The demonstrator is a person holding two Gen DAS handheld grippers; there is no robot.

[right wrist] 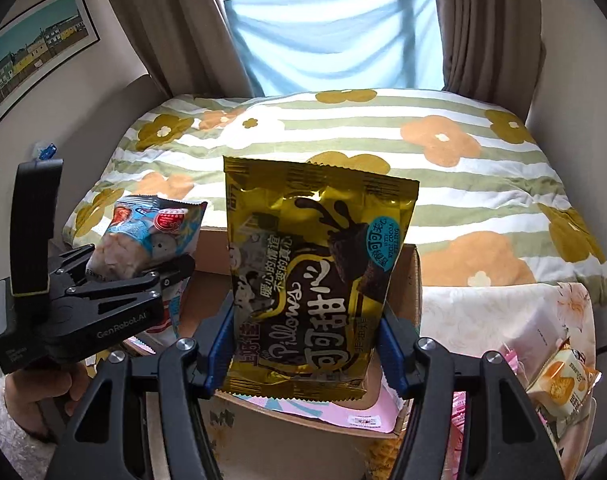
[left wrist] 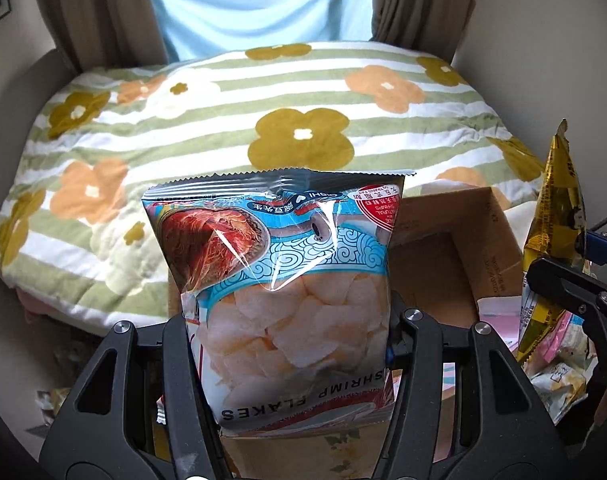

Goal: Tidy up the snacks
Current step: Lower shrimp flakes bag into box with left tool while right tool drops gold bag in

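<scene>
My left gripper (left wrist: 291,332) is shut on a blue and white bag of shrimp flakes (left wrist: 287,272), which stands upright between the fingers over an open cardboard box (left wrist: 499,240). My right gripper (right wrist: 307,344) is shut on a gold bag of cocoa pillows (right wrist: 315,280), also upright, above the same box (right wrist: 414,280). In the right wrist view the left gripper (right wrist: 143,276) shows at the left with the shrimp bag (right wrist: 151,232) in its jaws. The gold bag (left wrist: 559,208) and right gripper (left wrist: 563,288) appear at the right edge of the left wrist view.
Behind the box lies a bed with a striped flower quilt (right wrist: 383,140), below curtains and a blue cloth. Several loose snack packets (right wrist: 559,384) lie at the right, near a pale cloth. A hand in a fluffy white sleeve (right wrist: 35,392) holds the left gripper.
</scene>
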